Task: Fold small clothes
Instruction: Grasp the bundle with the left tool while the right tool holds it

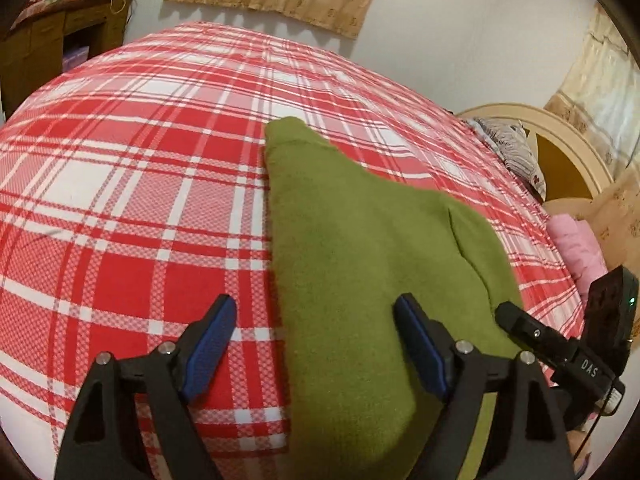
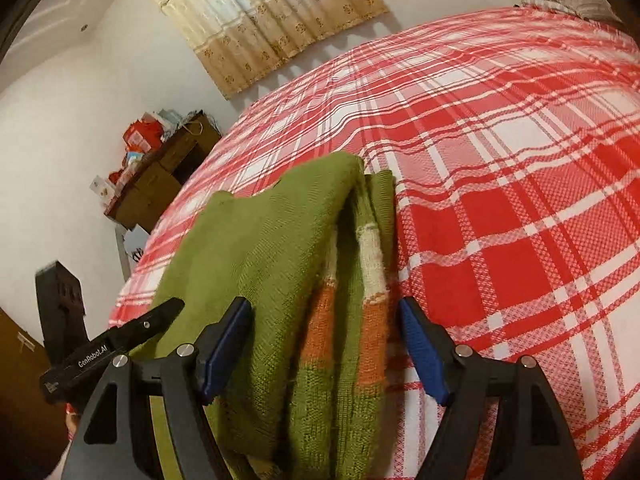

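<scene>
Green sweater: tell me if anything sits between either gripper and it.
Nothing visible does. The green sweater lies folded on the plaid bedsheet. The right gripper is open with the striped sleeve edge between its fingers; the left gripper is open straddling the sweater's other edge.

A bed (image 1: 120, 184) carried everything, covered by a red-and-white plaid sheet (image 2: 520, 208) pulled smooth. A folded green knit garment (image 1: 352, 248) lay directly on the sheet, its orange and cream stripes showing along one edge in the right wrist view. A patterned pillow (image 1: 516, 152) lay at the headboard end.
</scene>
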Demonstrator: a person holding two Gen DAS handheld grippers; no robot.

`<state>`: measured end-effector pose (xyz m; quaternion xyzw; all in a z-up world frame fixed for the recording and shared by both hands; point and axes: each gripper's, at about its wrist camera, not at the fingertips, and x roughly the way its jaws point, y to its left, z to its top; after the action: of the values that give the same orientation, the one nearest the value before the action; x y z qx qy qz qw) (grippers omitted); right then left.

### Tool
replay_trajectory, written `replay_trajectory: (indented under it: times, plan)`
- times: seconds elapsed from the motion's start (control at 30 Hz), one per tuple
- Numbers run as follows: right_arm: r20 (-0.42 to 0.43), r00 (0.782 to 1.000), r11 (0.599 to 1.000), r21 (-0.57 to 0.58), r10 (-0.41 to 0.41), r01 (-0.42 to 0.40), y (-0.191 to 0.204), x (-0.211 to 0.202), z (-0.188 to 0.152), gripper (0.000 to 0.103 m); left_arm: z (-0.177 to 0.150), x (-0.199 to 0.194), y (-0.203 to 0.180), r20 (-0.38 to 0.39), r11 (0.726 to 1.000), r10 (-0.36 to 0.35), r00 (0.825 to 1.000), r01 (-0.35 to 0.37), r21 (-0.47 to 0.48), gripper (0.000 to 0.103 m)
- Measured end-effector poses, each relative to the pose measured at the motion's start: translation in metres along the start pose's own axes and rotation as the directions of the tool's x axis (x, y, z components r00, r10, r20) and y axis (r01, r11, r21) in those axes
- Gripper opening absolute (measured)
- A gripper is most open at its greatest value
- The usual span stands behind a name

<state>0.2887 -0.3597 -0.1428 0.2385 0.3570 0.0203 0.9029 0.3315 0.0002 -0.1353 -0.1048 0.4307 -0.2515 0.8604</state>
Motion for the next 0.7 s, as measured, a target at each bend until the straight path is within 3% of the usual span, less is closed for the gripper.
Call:
replay_trajectory:
  times: [0.07,0.1,0.17,0.33,0.5,0.7]
  plan:
    - [-0.042,0.998,0.995,-0.076,0.056,-0.059,0.015,0.004,-0.004,0.076,-0.001,-0.001,0.001,0.003,1.0,-0.016,1.0,0.016,-0.001,0.082]
    - [-0.043,0.998,0.992,-0.114,0.047,-0.051,0.022,0.006,-0.006,0.076,-0.001,-0.001,0.002,0.008,0.999,-0.032,0.999,0.032,-0.002,0.079]
    - [-0.032,0.999,0.985,-0.167,0.028,-0.033,0.032,0.005,-0.008,0.076,-0.004,-0.004,0.004,0.017,0.994,-0.109,0.994,0.109,0.003,0.057]
    - [-0.044,0.994,0.994,-0.032,0.104,-0.105,0.006,0.01,-0.002,0.076,-0.004,-0.002,-0.003,0.018,0.995,-0.095,0.995,0.095,0.028,0.057]
    - [-0.057,0.996,0.995,-0.071,0.07,-0.074,0.014,0.017,0.001,0.075,0.0,0.004,0.005,0.001,0.99,-0.141,0.99,0.141,-0.023,0.058]
    - [-0.053,0.998,0.992,-0.118,0.033,-0.039,0.023,0.019,-0.001,0.051,-0.003,0.002,-0.012,0.015,0.996,-0.063,0.998,0.062,0.059,0.052]
